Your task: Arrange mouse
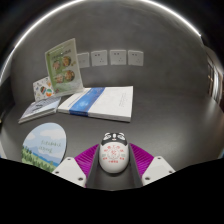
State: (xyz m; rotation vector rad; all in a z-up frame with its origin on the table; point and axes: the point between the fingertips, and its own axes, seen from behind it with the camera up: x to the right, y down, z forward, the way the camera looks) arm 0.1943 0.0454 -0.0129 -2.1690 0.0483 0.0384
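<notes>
A white mouse (113,153) with a red printed pattern and a dark front end sits between my two fingers, its sides against the magenta pads (86,156). My gripper (112,160) is shut on it and holds it over the grey table (170,125). The underside of the mouse is hidden by the fingers.
A round mouse mat (43,146) with a green and blue print lies just left of the fingers. A blue and white book (98,100) lies ahead. Brochures (62,66) stand and lie at the back left. White wall sockets (118,57) line the far wall.
</notes>
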